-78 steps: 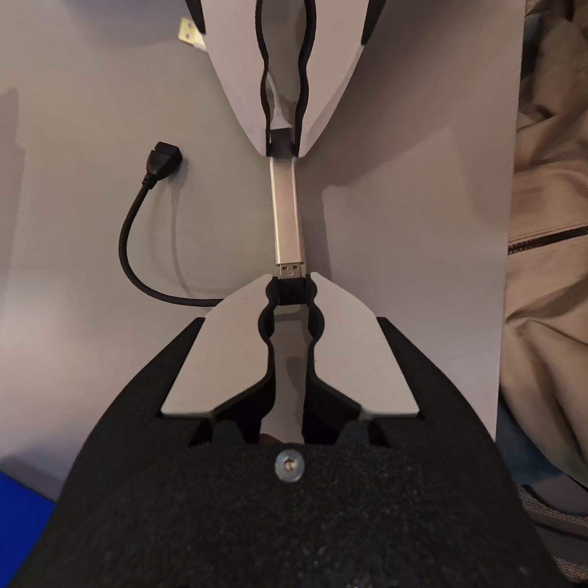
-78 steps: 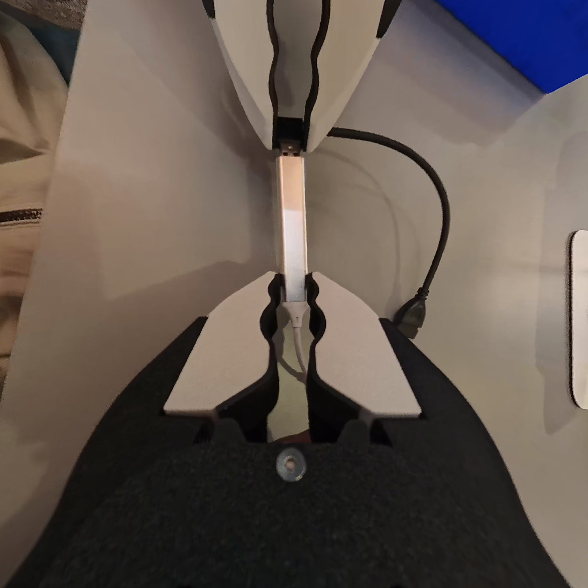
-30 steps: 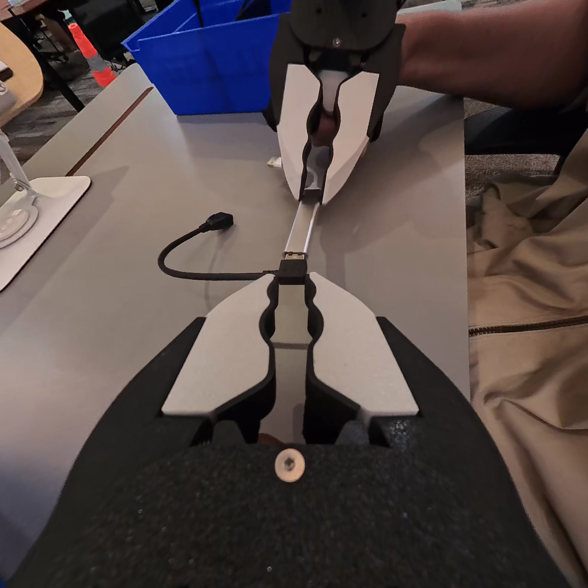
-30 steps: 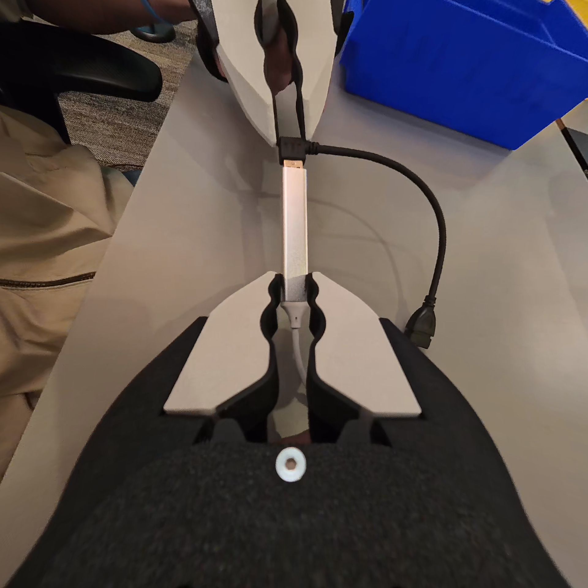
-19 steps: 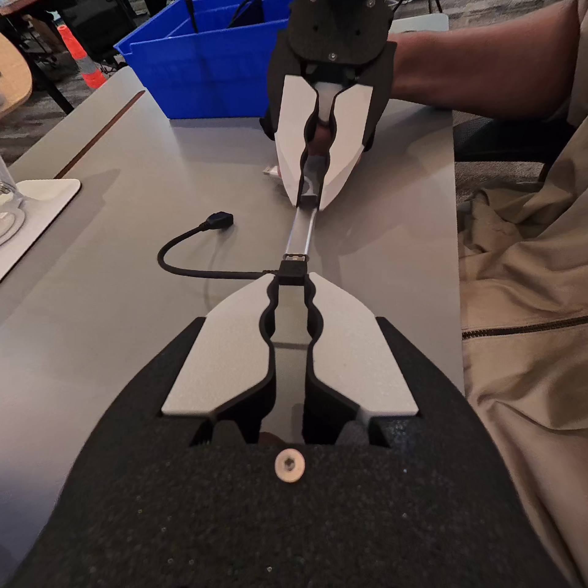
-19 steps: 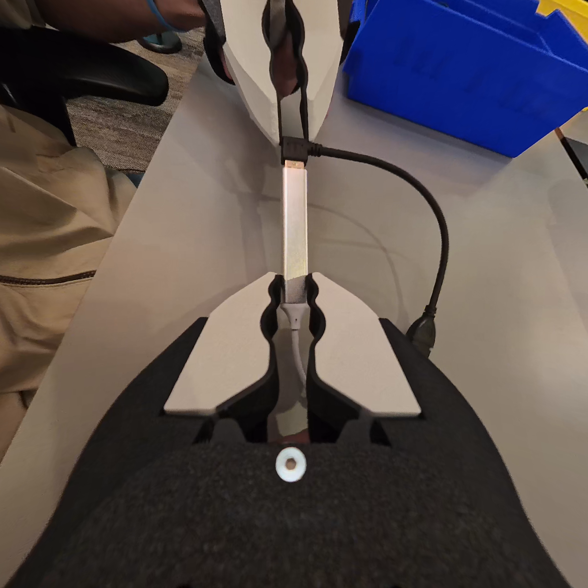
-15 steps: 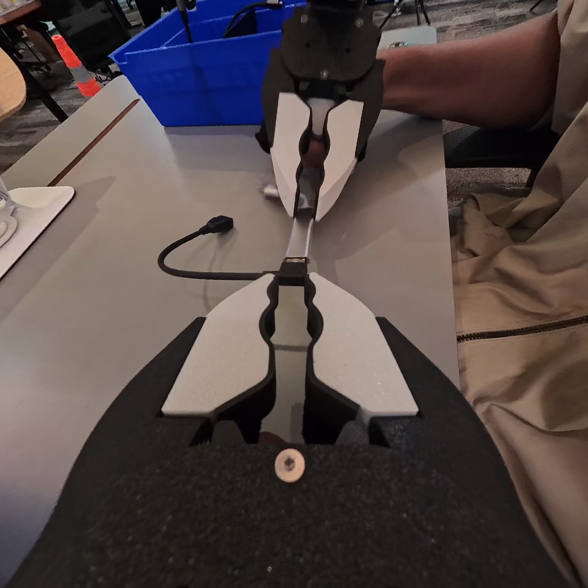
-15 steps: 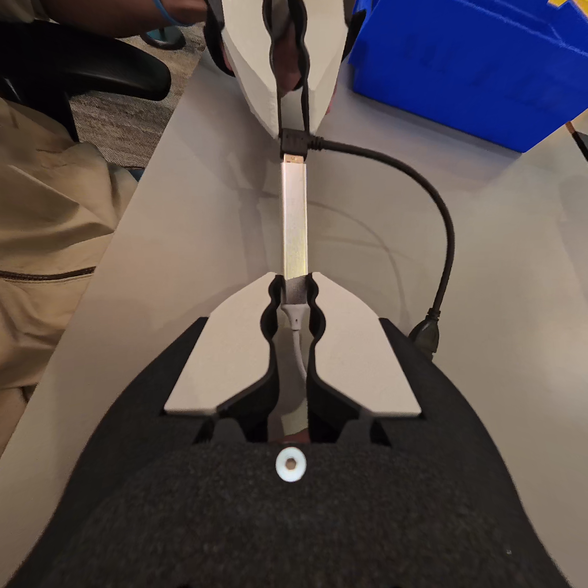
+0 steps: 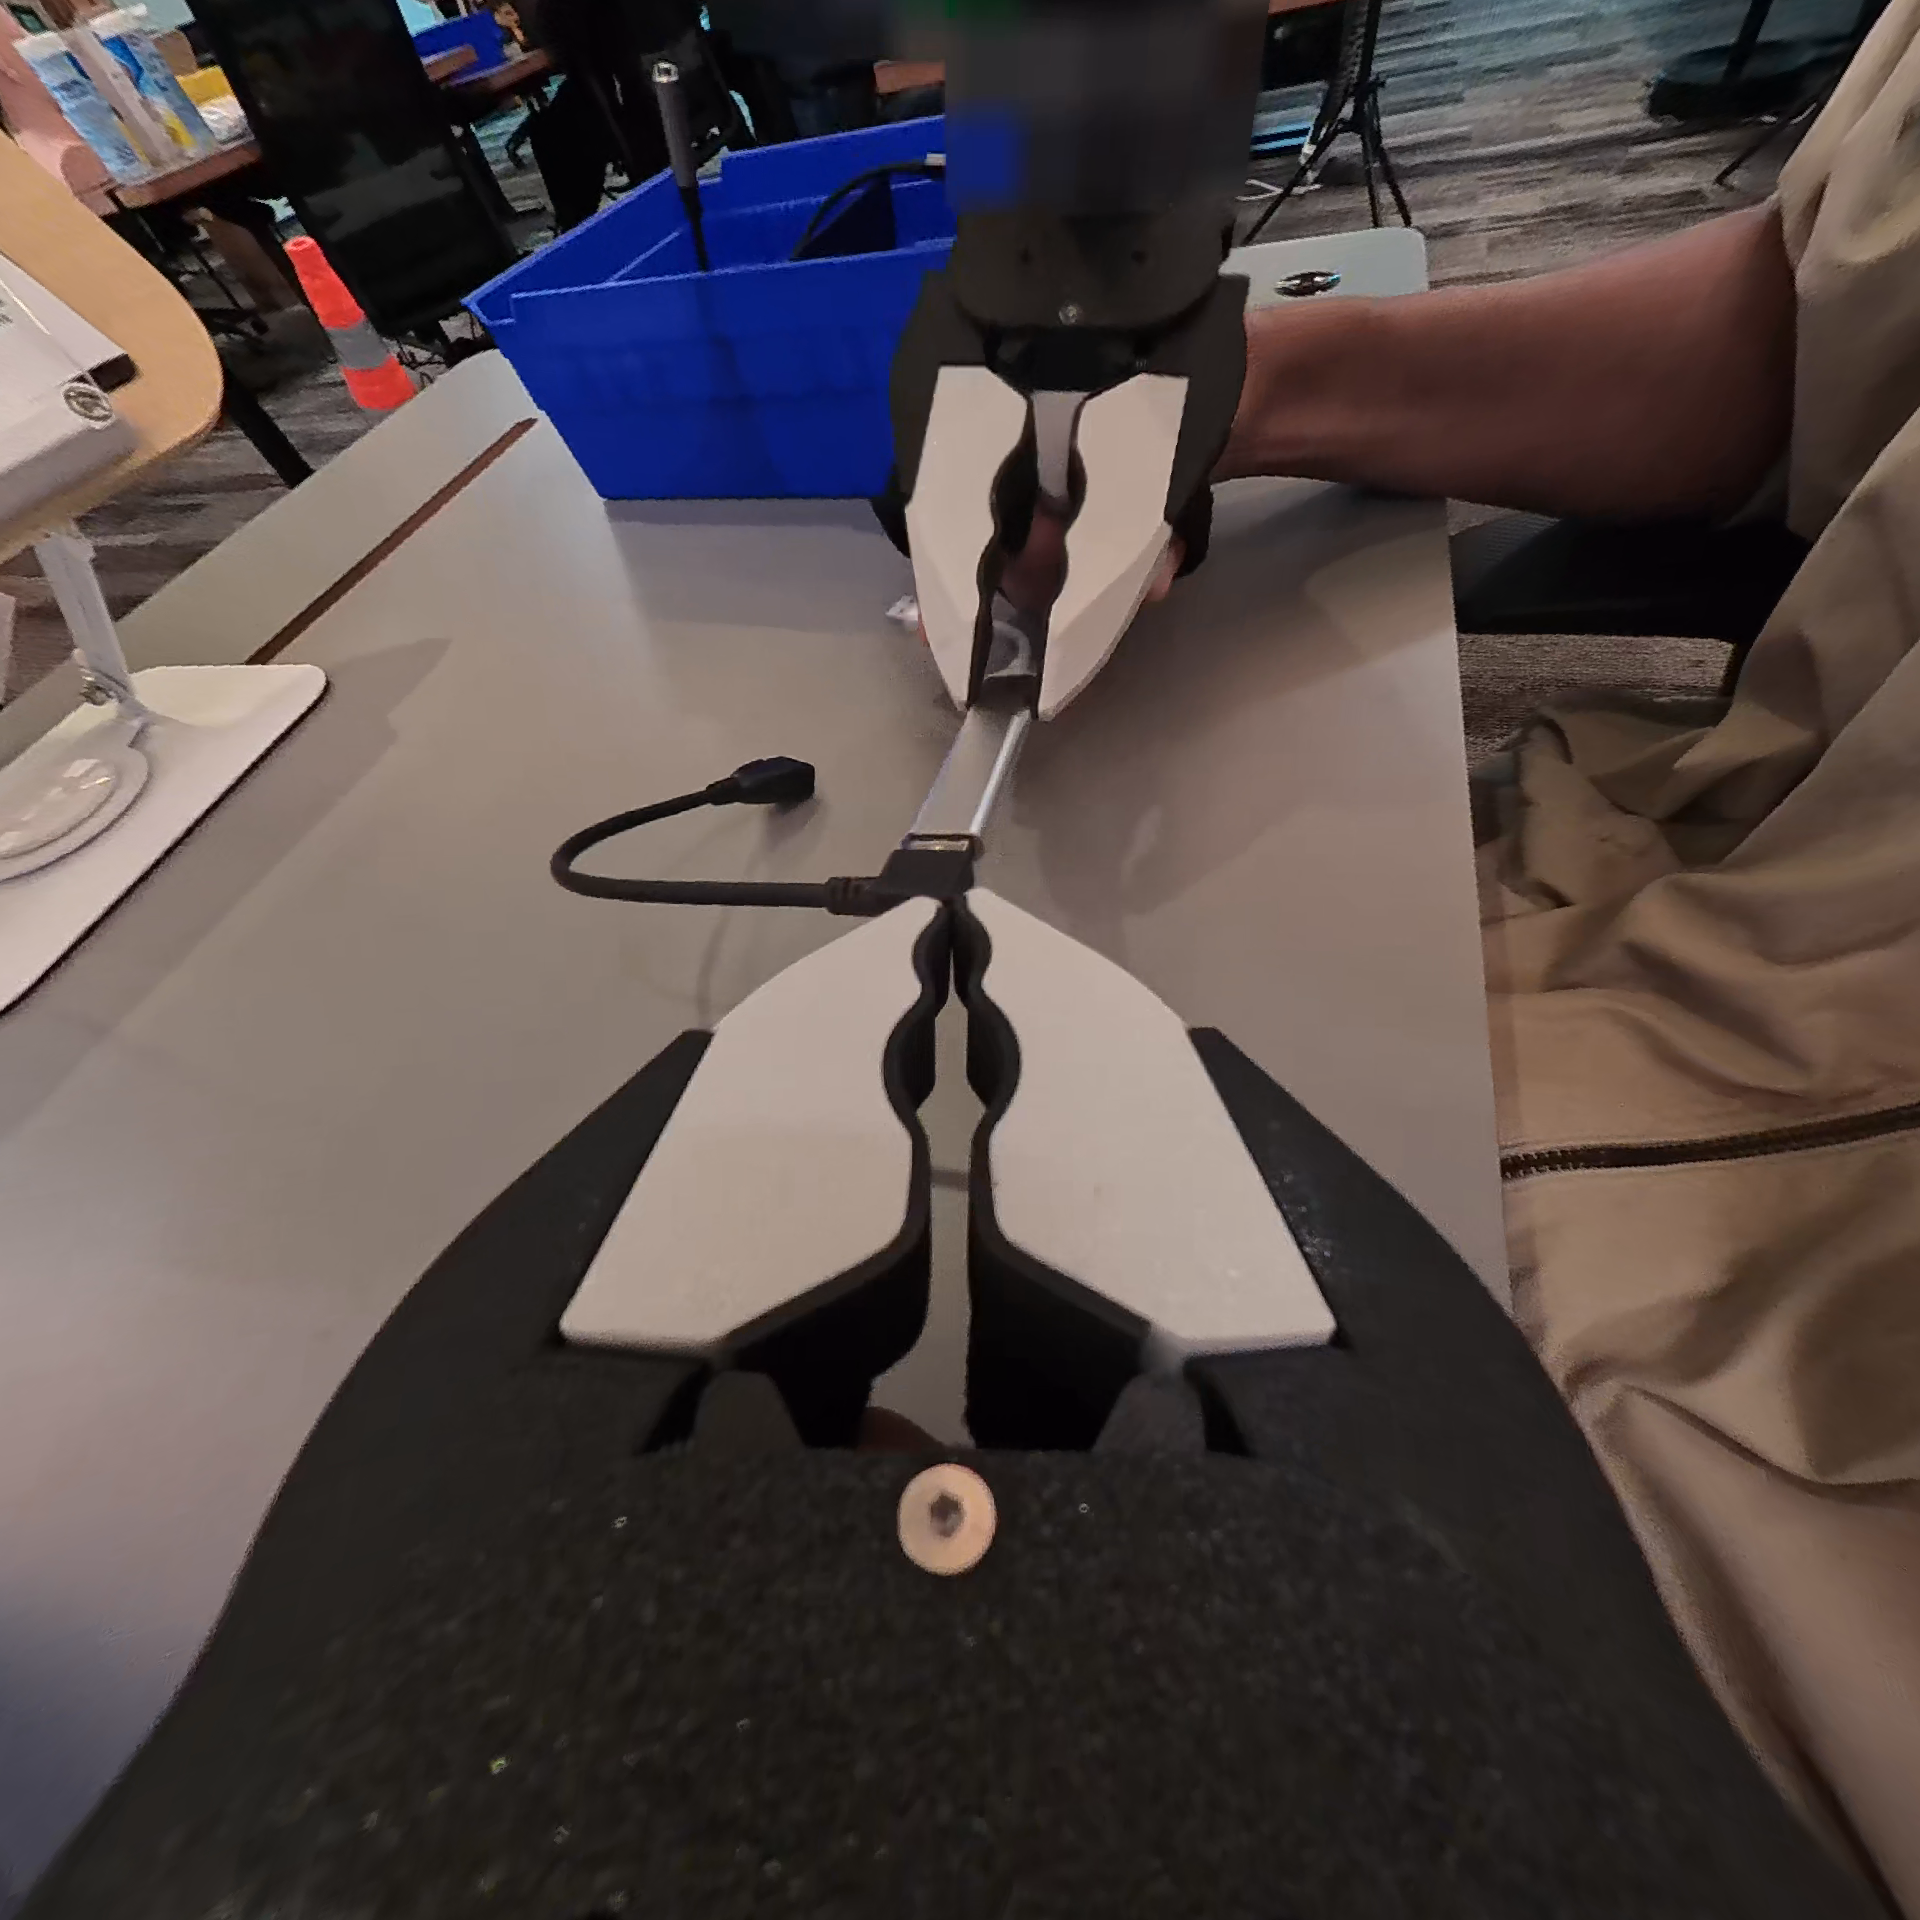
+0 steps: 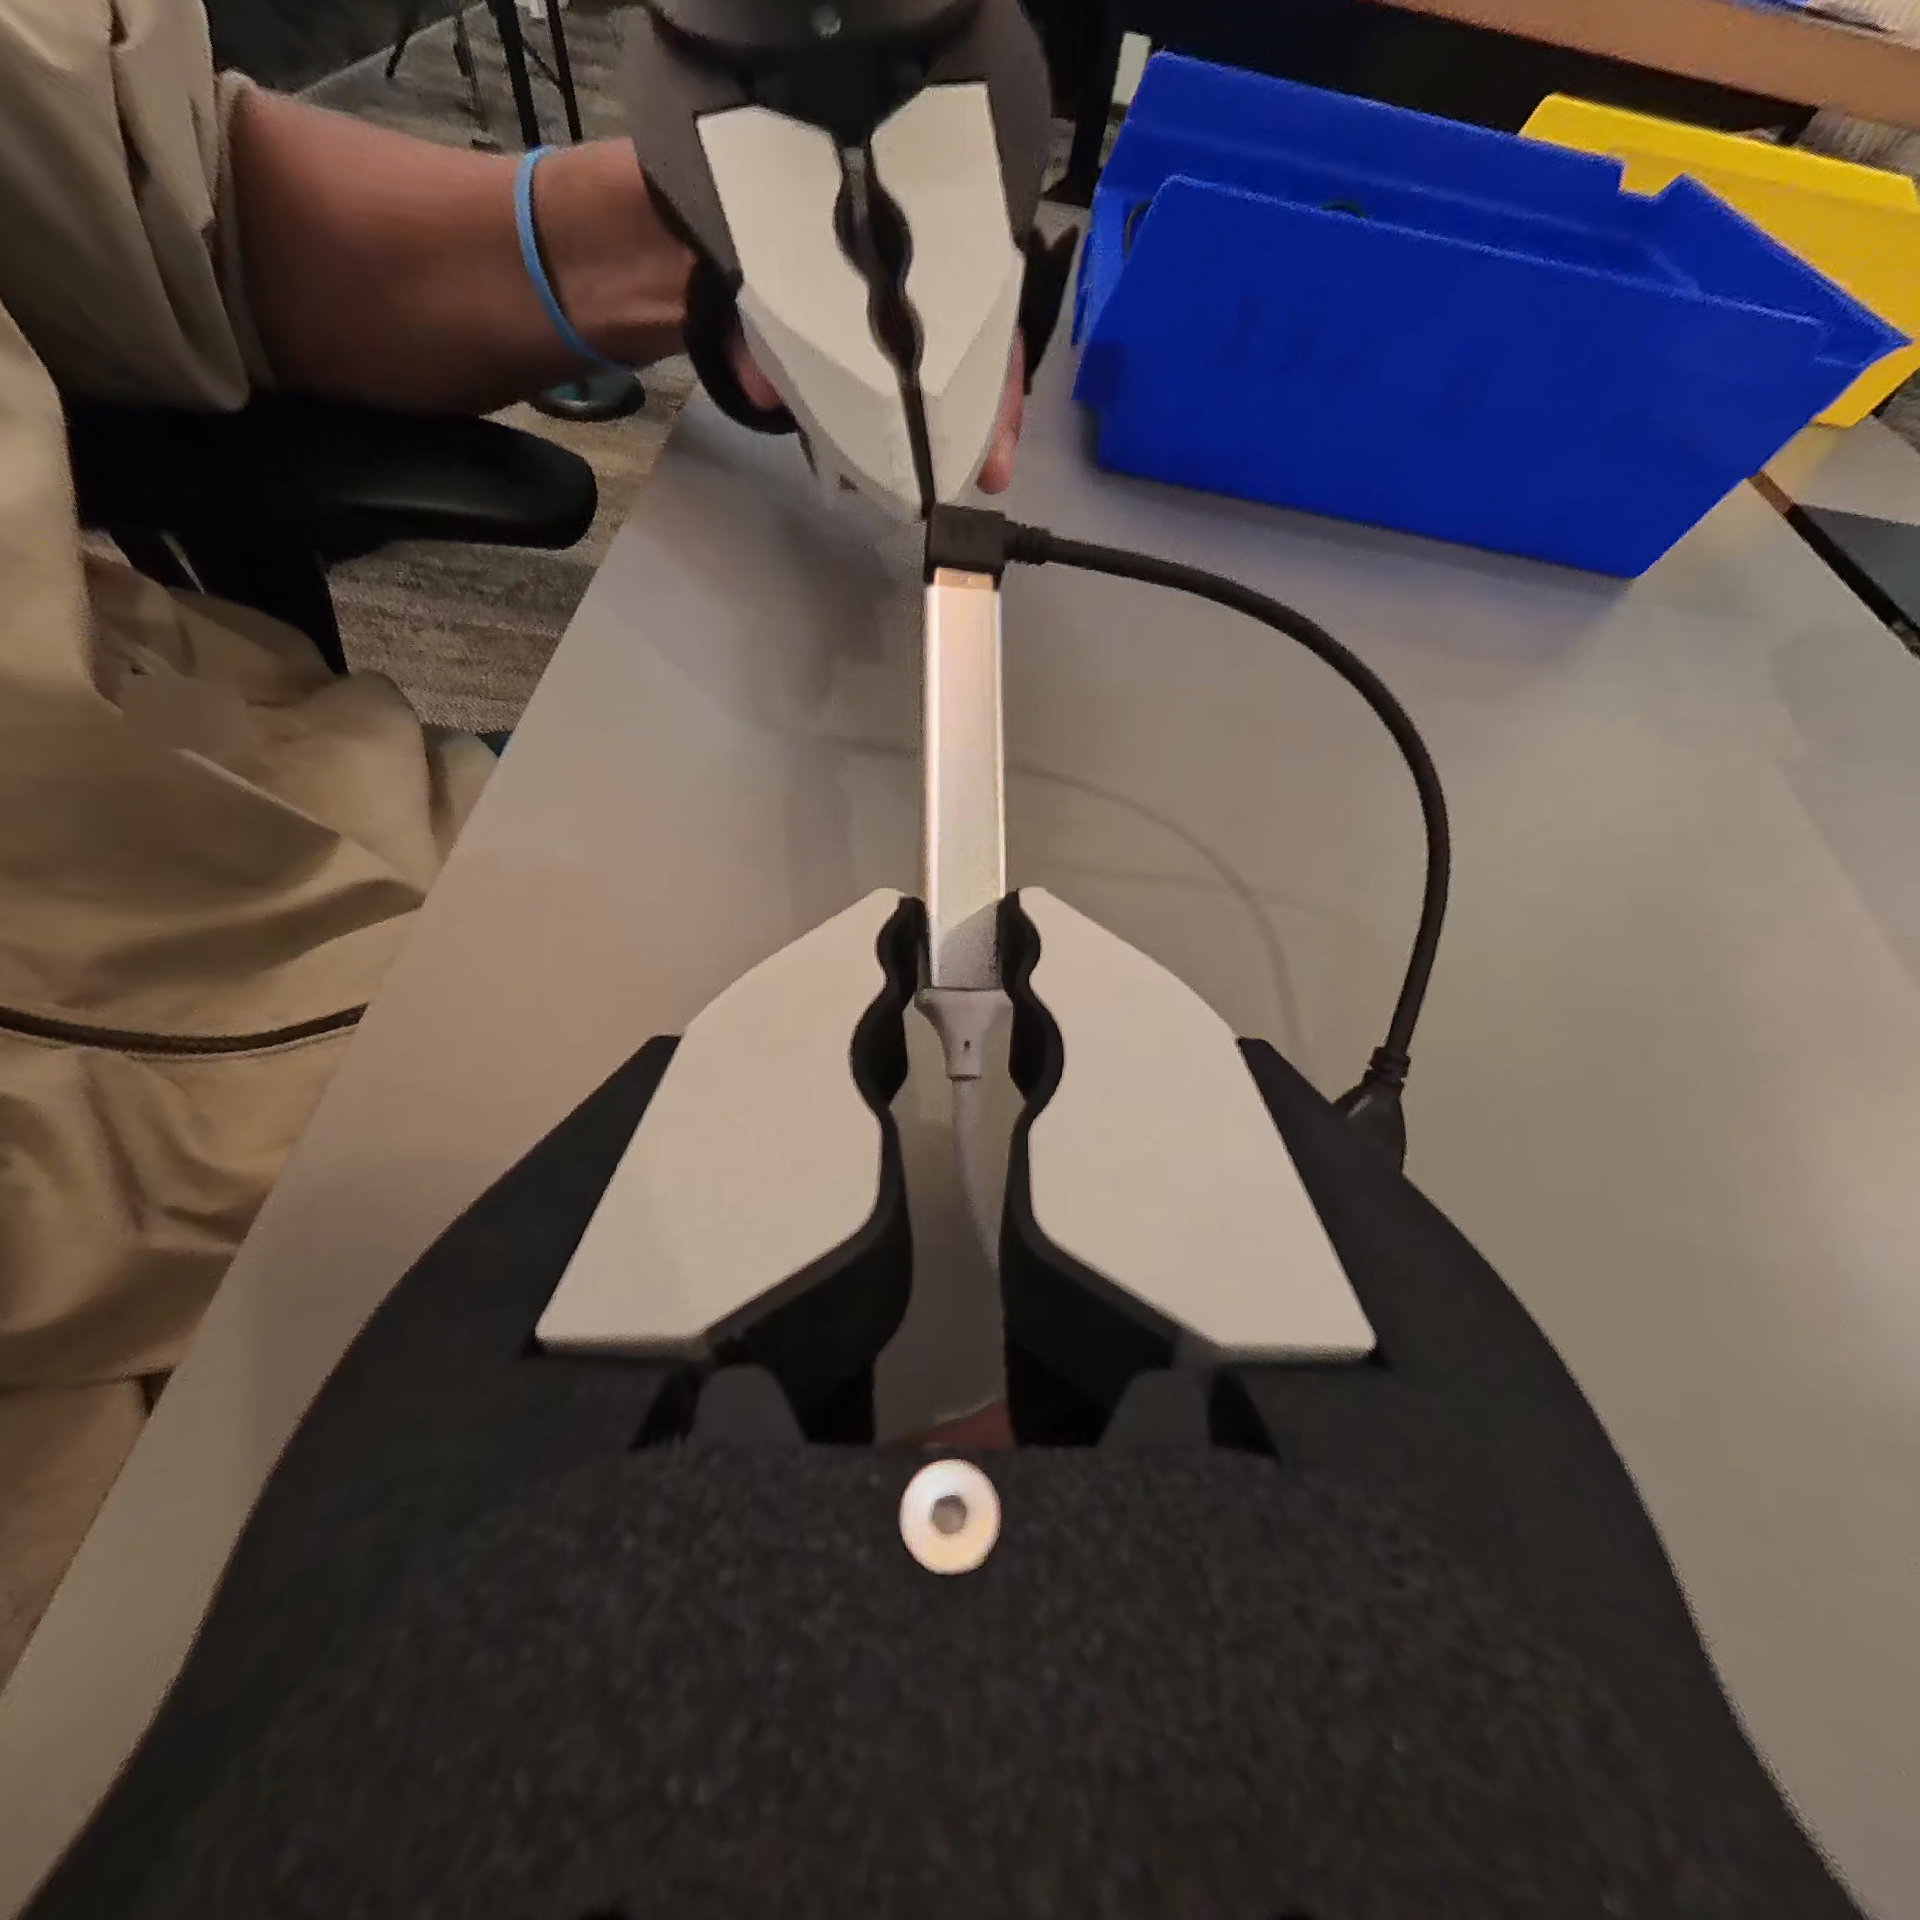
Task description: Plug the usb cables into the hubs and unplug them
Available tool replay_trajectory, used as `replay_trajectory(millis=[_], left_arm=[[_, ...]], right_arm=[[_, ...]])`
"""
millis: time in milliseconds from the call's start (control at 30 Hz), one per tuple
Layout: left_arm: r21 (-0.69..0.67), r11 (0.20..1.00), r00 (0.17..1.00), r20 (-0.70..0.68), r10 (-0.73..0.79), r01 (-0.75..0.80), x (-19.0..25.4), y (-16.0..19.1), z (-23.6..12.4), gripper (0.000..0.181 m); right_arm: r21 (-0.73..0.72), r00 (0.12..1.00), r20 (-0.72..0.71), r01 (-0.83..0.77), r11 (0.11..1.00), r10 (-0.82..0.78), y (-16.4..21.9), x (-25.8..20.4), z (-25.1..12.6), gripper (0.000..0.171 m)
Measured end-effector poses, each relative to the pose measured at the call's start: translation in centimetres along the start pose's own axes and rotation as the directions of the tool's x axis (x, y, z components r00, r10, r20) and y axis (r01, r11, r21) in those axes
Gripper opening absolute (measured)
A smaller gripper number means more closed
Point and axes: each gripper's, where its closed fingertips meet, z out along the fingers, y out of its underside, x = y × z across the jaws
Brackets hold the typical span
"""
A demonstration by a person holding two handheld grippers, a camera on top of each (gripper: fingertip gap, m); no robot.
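While the right gripper (image 10: pixel 961 914) is clenched on the cable end of the silver hub (image 10: pixel 964 769), the left gripper (image 9: pixel 954 914) has its fingers pressed together with nothing between them, its tips just behind the black angled plug (image 9: pixel 928 865) and perhaps touching it. This plug sits in the far end of the hub, and a strip of metal shows between the two, so I judge it is not fully seated or is partly pulled out. The hub is held just above the grey table (image 9: pixel 436 1039), or maybe rests lightly on it. It looks stiff and light, with smooth metal sides that can slip, so the best hold is across its flat faces near one end, as the right gripper does. The black cable (image 10: pixel 1382 727) is short, braided and springy; it will bend away if taken by the cord, so the hard plug body is the place to grip. Only the right wrist view shows the hub's own pale cord (image 10: pixel 971 1122) running back between the fingers. Only the left wrist view shows clearly the free end of the black cable (image 9: pixel 774 777) lying on the table, and a white stand base (image 9: pixel 156 748) at the left edge.
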Motion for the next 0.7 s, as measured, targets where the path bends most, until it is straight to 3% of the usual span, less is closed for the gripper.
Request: replay_trajectory(millis=[433, 500, 700], left_arm=[[0.022, 0.999, 1.000, 0.011, -0.027, 0.027, -0.4, 0.1, 0.3, 0.001], [0.033, 0.998, 0.998, -0.003, -0.058, 0.058, -0.2, 0.0, 0.4, 0.025], [0.029, 0.996, 0.997, 0.009, -0.081, 0.080, -0.5, 0.2, 0.4, 0.041]], right_arm=[[0.033, 1.000, -0.003, -0.029, 0.999, 0.029, -0.3, 0.4, -0.5, 0.015], [0.045, 0.999, 0.003, -0.036, 0.998, 0.036, -0.5, 0.3, -0.6, 0.015], [0.053, 0.999, 0.014, -0.051, 0.997, 0.051, -0.5, 0.3, -1.0, 0.015]])
